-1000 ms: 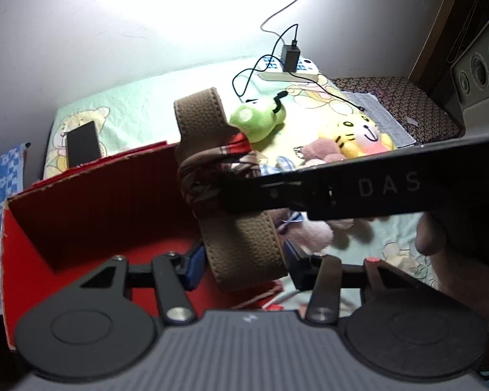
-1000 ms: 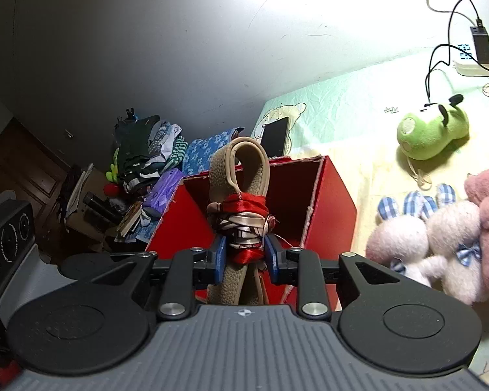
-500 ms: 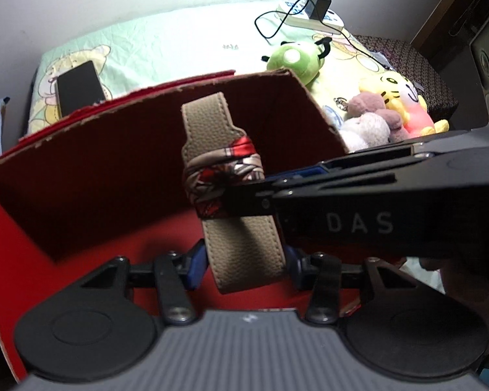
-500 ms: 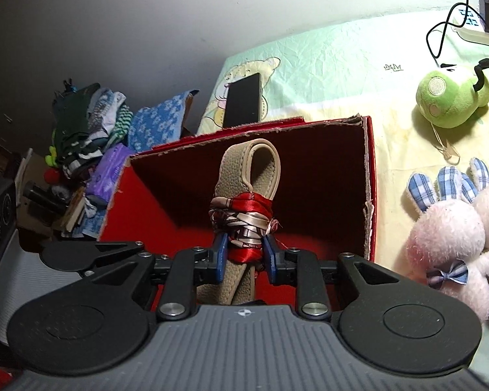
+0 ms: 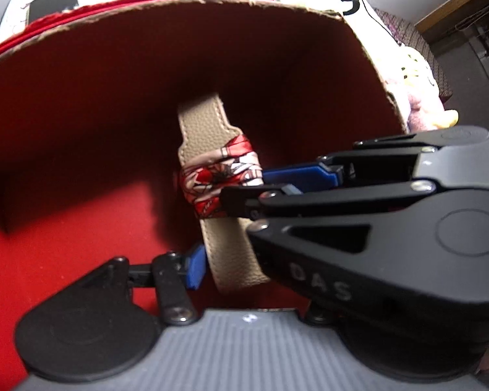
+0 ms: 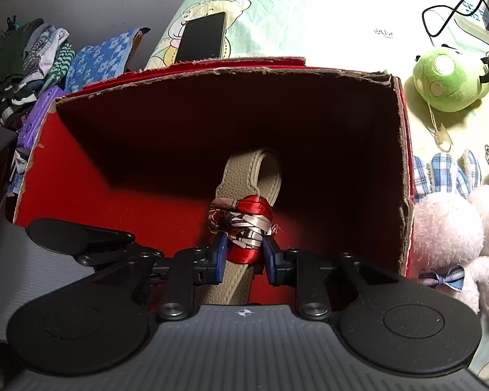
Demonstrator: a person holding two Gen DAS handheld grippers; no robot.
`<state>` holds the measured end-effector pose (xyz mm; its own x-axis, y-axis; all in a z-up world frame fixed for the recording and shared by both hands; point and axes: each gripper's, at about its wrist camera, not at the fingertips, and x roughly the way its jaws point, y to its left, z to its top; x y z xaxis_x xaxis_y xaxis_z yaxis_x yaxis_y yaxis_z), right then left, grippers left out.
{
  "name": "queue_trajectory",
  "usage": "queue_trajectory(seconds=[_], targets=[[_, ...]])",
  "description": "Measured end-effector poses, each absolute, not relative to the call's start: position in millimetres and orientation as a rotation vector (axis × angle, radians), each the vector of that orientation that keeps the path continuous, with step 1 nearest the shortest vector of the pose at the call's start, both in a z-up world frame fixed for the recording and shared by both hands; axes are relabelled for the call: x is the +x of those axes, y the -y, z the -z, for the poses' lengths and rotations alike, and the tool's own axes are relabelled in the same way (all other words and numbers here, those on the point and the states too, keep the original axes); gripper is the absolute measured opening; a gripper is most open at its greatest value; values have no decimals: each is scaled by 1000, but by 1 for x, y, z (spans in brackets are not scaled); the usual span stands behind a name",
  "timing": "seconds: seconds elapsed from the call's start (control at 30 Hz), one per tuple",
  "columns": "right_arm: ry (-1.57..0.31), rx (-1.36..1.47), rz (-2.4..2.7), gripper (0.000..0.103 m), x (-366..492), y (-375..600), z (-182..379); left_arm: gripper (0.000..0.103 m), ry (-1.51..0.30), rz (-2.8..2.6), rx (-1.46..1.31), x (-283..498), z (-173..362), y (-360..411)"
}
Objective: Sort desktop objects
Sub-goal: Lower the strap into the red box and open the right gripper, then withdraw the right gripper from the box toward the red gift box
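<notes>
A tan leather strap (image 5: 226,254) wrapped with a red patterned silk scarf (image 5: 220,176) hangs inside a red cardboard box (image 5: 65,114). My left gripper (image 5: 231,267) is shut on the strap's lower end. My right gripper (image 6: 243,255) is shut on the scarf-wrapped part of the strap (image 6: 244,176), and its black body crosses the left wrist view (image 5: 358,215). The box (image 6: 404,150) fills the middle of the right wrist view.
A black phone (image 6: 203,37) lies behind the box on a cartoon-print cloth (image 6: 309,16). A green plush (image 6: 446,79) and pink plush rabbits (image 6: 446,228) lie right of the box. Folded clothes (image 6: 32,62) are piled at far left. A charger cable (image 6: 453,13) lies at back right.
Both grippers have lowered the strap from above the box rim deep into the box. The box walls now fill both views.
</notes>
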<state>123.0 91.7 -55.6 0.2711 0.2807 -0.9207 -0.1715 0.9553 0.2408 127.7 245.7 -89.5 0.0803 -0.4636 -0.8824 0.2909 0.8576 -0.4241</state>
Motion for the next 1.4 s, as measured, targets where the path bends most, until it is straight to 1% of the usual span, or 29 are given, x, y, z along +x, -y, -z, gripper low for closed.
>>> queue_trajectory(seconds=[0.17,0.27,0.43,0.53,0.6,0.73,0.83,0.93,1.17,1.27,1.4], targets=[[-1270,110,-269,26,128,-88,54,49,-1427,561,-179,137,96,-247],[-1182,103,-241,31,124,-83,38,49,-1456,571,-195,141,101,-245],[-1042,187,-231,33,114,-55,8,49,-1489,575,-203,145,105,-236],[-1011,205,-220,32,108,-42,2,49,-1496,572,-190,146,104,-225],[-986,197,-207,27,101,-33,0,49,-1479,574,-171,147,100,-216],[-939,205,-160,27,92,-15,-5,49,-1468,579,-129,150,96,-196],[-924,272,-161,24,95,-15,-4,50,-1474,594,-123,151,96,-185],[-911,294,-154,17,91,-14,-6,49,-1483,594,-121,151,96,-177],[-909,304,-157,17,86,-15,-2,51,-1470,600,-108,143,92,-176],[-917,306,-158,17,86,-15,0,54,-1461,610,-102,136,88,-177],[-931,309,-161,16,87,-16,5,67,-1445,604,-138,129,90,-187]])
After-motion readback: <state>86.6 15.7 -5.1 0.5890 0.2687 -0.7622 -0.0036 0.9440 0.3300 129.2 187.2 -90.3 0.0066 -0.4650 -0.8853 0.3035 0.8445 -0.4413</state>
